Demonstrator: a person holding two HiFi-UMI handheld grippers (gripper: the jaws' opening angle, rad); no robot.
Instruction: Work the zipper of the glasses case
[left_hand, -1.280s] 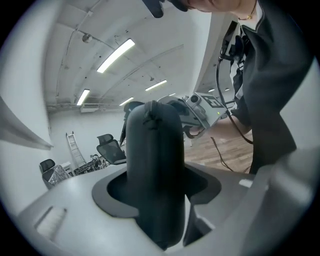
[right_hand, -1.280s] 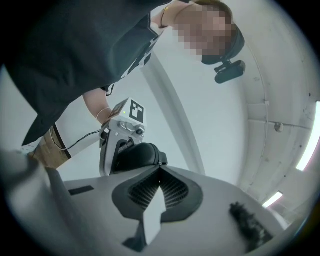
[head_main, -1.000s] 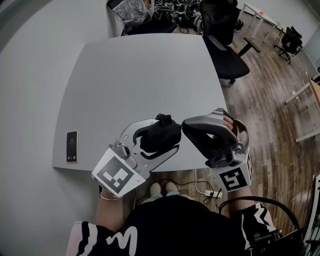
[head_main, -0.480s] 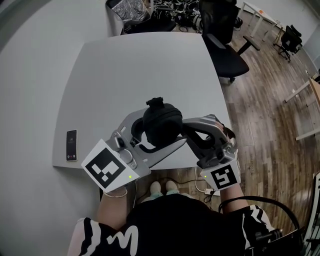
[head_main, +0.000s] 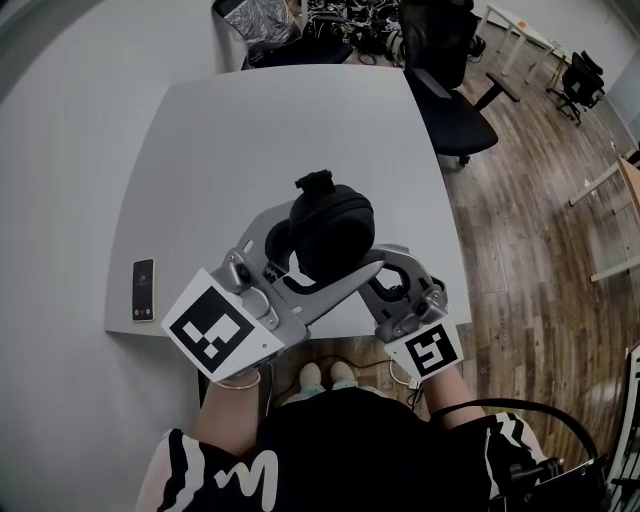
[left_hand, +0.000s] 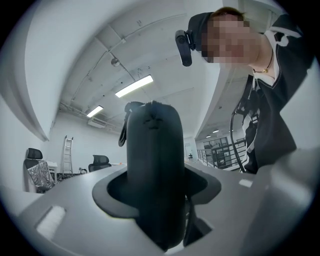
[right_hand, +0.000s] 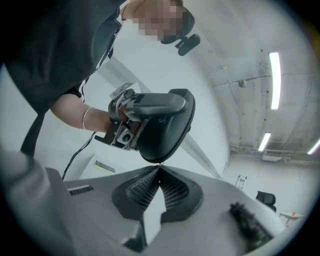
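Both grippers are up close together in front of the chest. Left gripper (left_hand: 157, 197) has its jaws partway apart, clamped on the case (head_main: 335, 225). Right gripper (right_hand: 159, 169) comes in from the right, jaws pinched together, tips right at the case's edge.

There is one black glasses case (head_main: 330, 232). Two claws show: the left claw (head_main: 305, 252) and the right claw (head_main: 366, 270). One phone (head_main: 144, 292) lies on the one grey bench (head_main: 280, 130). One black office chair (head_main: 452, 95) stands just beside it.
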